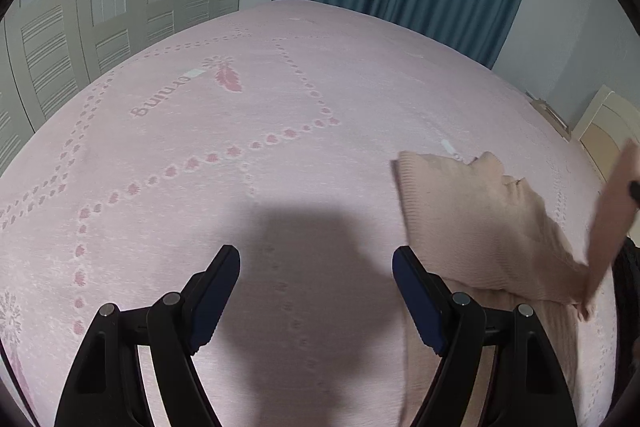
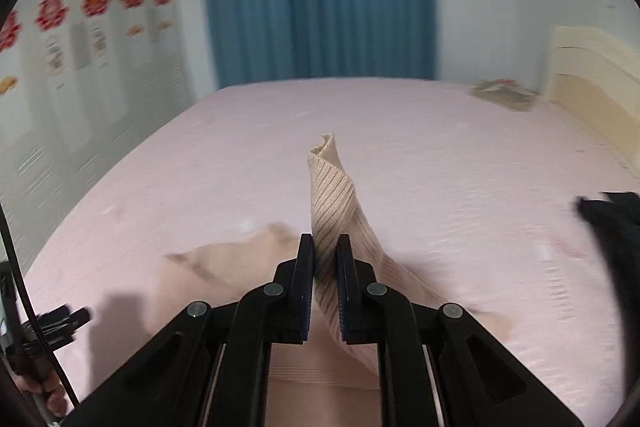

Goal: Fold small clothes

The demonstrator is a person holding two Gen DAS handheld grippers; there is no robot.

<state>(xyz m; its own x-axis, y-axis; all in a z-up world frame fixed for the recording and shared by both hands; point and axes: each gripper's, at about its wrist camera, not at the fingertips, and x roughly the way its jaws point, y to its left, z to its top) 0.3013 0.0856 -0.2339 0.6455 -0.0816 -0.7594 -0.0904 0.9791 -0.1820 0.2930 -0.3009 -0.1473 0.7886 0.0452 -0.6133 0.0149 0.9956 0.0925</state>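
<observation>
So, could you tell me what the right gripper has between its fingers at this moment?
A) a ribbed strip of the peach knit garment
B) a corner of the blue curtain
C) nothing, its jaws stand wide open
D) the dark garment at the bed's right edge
A: in the right wrist view the right gripper is shut on a ribbed strip of the peach knit garment, which stands up twisted above the pink bedspread.

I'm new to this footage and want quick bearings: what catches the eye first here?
The right gripper, its jaws shut on a ribbed peach sleeve that is lifted off the pink bed. The rest of the peach sweater lies beside the open, empty left gripper.
</observation>
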